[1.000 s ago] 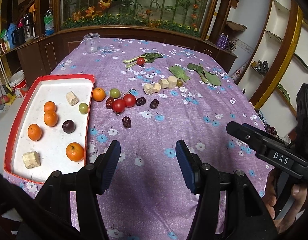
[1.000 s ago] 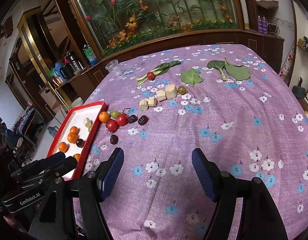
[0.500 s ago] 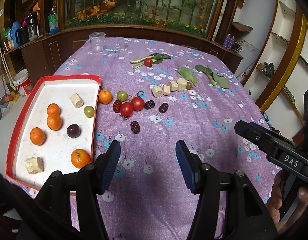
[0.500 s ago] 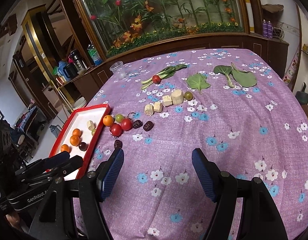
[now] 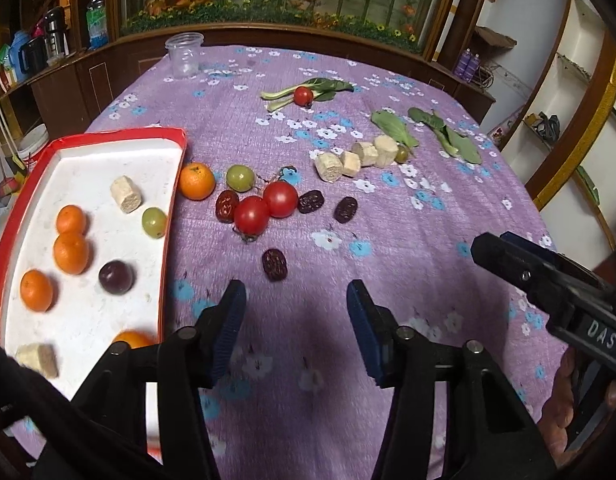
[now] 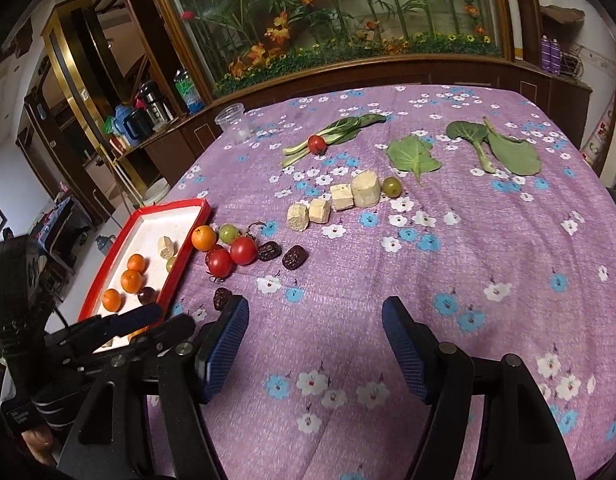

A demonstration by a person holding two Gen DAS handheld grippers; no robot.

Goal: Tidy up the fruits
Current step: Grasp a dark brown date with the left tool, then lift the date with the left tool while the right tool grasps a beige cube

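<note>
Left wrist view: the dark date lies just ahead of the left gripper, long axis pointing away, nearer than the right gripper, both sets of fingers empty and just closing partway.

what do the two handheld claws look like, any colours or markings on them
Both are matte black plastic. The left claw and right claw each have two angular fingers faced with ribbed blue pads and round silver pivot screws. The right claw's body reads "DAS" in white letters in the left wrist view; the left's body bears a small white label, too blurred to read.
</note>
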